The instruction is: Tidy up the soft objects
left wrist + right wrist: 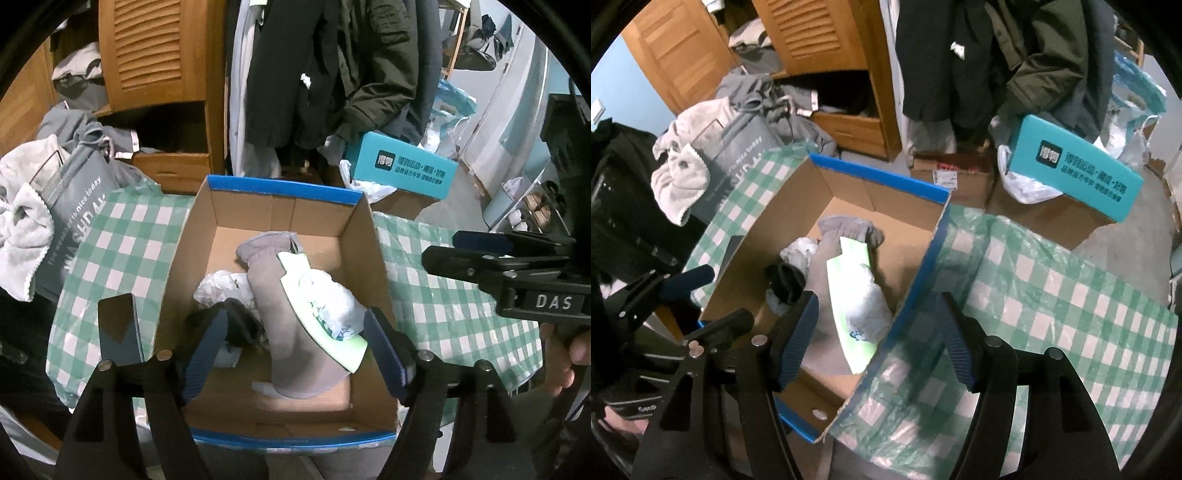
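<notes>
Socks (pixel 288 314) and soft bundles already lie in the cardboard box (pixel 280 192); both the left gripper (pixel 295 354) and right gripper (pixel 875 339) hang above, fingers wide, empty. Towels (pixel 22 229) outside look left.

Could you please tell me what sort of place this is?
Probably a bedroom or closet corner at home: coats hang beside a wooden wardrobe, and a cardboard box of socks sits on a checked cloth.

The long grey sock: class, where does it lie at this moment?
In both wrist views the long grey sock lies inside the open cardboard box on the checked cloth, between a crumpled white item and a green-edged white sock.
</notes>
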### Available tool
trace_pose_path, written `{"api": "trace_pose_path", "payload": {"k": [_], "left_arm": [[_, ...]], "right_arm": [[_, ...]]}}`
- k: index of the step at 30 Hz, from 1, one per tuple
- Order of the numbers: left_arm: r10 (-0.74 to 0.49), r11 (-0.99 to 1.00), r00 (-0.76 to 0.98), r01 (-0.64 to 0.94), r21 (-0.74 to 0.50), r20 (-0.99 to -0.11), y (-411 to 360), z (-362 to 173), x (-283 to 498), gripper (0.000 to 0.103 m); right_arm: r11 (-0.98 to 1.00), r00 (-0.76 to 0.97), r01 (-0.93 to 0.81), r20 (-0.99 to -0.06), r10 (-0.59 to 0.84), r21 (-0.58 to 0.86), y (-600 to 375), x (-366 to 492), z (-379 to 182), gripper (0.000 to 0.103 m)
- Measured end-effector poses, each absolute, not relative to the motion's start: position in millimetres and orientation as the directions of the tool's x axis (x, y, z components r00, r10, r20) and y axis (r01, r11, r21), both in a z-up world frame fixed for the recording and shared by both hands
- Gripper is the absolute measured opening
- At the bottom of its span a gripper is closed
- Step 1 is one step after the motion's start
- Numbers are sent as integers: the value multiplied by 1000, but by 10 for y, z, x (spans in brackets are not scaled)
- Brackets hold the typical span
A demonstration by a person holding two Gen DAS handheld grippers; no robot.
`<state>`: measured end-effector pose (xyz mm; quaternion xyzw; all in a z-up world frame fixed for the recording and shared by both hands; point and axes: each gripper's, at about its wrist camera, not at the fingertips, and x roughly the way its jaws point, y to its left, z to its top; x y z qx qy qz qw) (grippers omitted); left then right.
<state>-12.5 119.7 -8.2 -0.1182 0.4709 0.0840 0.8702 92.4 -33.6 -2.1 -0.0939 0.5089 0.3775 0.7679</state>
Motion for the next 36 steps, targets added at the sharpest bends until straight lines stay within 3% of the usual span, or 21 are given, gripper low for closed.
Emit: {"api": "trace_pose_path", "payload": {"k": [9,36], "left_arm": [[33,961,561,-246,-128,-827,1104,11,-150,87],[109,974,578,-224,-29,-809,826,101,-87,87]], "right_arm": [[723,244,-646,-833,497,243,-606,884,112,66],[737,333,-658,-818,468,154,-1044,722,-17,67]]}}
